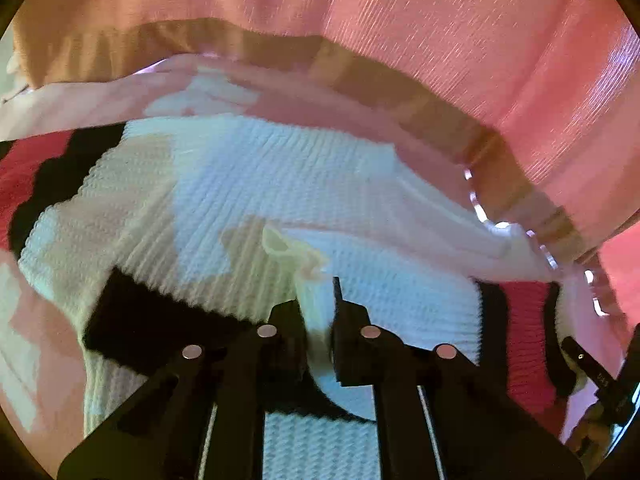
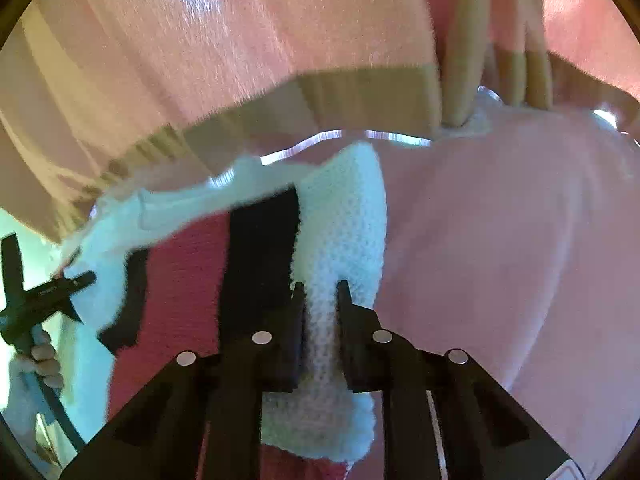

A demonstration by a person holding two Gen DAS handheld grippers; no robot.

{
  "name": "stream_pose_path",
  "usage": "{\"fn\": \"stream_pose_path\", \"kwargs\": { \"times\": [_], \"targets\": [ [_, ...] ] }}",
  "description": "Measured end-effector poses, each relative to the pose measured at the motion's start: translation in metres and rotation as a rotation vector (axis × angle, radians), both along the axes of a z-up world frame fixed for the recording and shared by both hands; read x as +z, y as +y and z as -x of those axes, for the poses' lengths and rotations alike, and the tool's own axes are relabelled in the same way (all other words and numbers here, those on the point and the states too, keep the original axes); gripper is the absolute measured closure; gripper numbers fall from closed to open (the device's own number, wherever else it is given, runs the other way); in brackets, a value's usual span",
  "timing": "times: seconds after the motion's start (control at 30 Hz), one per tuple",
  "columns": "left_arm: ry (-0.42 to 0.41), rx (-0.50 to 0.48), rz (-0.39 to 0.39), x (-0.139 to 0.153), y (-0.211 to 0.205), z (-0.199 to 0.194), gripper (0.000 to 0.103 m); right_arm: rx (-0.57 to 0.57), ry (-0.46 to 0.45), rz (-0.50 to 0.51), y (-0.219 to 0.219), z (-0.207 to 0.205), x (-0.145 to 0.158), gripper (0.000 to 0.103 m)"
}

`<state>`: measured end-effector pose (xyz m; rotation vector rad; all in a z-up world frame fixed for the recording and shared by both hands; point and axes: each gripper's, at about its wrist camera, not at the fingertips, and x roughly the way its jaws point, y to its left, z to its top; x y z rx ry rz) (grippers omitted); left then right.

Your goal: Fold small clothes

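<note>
A small white knit sweater [image 1: 256,184] with black and red bands hangs lifted between both grippers. My left gripper [image 1: 318,304] is shut on a bunched white fold of it. My right gripper [image 2: 320,292] is shut on a white knit edge of the sweater [image 2: 344,216], next to its black and red bands. The left gripper also shows at the far left of the right wrist view [image 2: 52,292], gripping the sweater's other end. The right gripper shows at the right edge of the left wrist view [image 1: 592,364].
A pink cloth surface [image 2: 500,240] lies under the sweater. The person's pink ribbed top with a tan hem [image 1: 460,40] fills the upper part of both views. A hand [image 2: 40,364] holds the left gripper's handle.
</note>
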<state>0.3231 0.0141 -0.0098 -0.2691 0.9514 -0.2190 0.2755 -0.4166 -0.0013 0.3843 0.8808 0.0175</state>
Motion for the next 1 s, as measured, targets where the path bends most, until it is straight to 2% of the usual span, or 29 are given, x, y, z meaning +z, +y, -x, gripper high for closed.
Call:
{"fn": "stream_pose_path", "kwargs": {
  "times": [0.1, 0.13, 0.17, 0.2, 0.27, 0.37, 0.4, 0.43, 0.53, 0.57, 0.63, 0.7, 0.73, 0.87, 1.0],
  "targets": [
    [-0.08, 0.003, -0.008, 0.02, 0.002, 0.002, 0.095, -0.001, -0.115, 0.004, 0.0, 0.014, 0.032, 0.091],
    [-0.091, 0.005, -0.021, 0.021, 0.002, 0.001, 0.095, 0.0, -0.128, 0.01, -0.001, 0.017, 0.034, 0.091],
    [-0.087, 0.01, -0.046, 0.018, 0.002, 0.001, 0.094, 0.005, -0.112, 0.027, -0.001, 0.016, 0.029, 0.091],
    [-0.052, 0.01, -0.073, 0.007, 0.003, -0.002, 0.092, 0.009, -0.045, 0.051, -0.002, 0.013, 0.014, 0.09],
    [0.011, 0.017, -0.079, -0.01, 0.006, -0.004, 0.091, -0.014, 0.04, 0.041, -0.005, 0.011, -0.007, 0.088],
    [0.0, 0.052, -0.065, 0.0, 0.01, 0.008, 0.088, -0.03, 0.012, 0.056, -0.005, 0.019, 0.01, 0.085],
    [-0.016, 0.059, -0.053, 0.008, 0.01, 0.012, 0.087, -0.012, -0.033, 0.08, 0.0, 0.026, 0.025, 0.083],
    [-0.037, 0.069, -0.047, 0.016, 0.011, 0.018, 0.082, 0.012, -0.065, 0.105, 0.006, 0.034, 0.036, 0.083],
    [-0.085, 0.032, -0.044, 0.03, 0.0, 0.03, 0.073, 0.118, -0.08, 0.184, 0.028, 0.048, 0.042, 0.083],
    [-0.084, 0.008, -0.054, 0.029, -0.007, 0.033, 0.072, 0.14, -0.058, 0.211, 0.034, 0.047, 0.036, 0.083],
    [-0.062, -0.017, -0.084, 0.018, -0.019, 0.032, 0.072, 0.162, -0.011, 0.194, 0.039, 0.041, 0.019, 0.084],
    [-0.02, -0.017, -0.127, -0.002, -0.022, 0.029, 0.072, 0.172, 0.077, 0.216, 0.041, 0.033, -0.005, 0.093],
    [0.003, -0.016, -0.133, -0.01, -0.021, 0.028, 0.07, 0.177, 0.084, 0.233, 0.041, 0.033, -0.009, 0.094],
    [-0.01, -0.02, -0.134, -0.01, -0.018, 0.029, 0.07, 0.166, 0.063, 0.192, 0.034, 0.037, 0.003, 0.094],
    [-0.006, -0.012, -0.135, -0.008, -0.019, 0.028, 0.07, 0.168, -0.031, 0.168, 0.047, 0.016, 0.036, 0.093]
  ]
}}
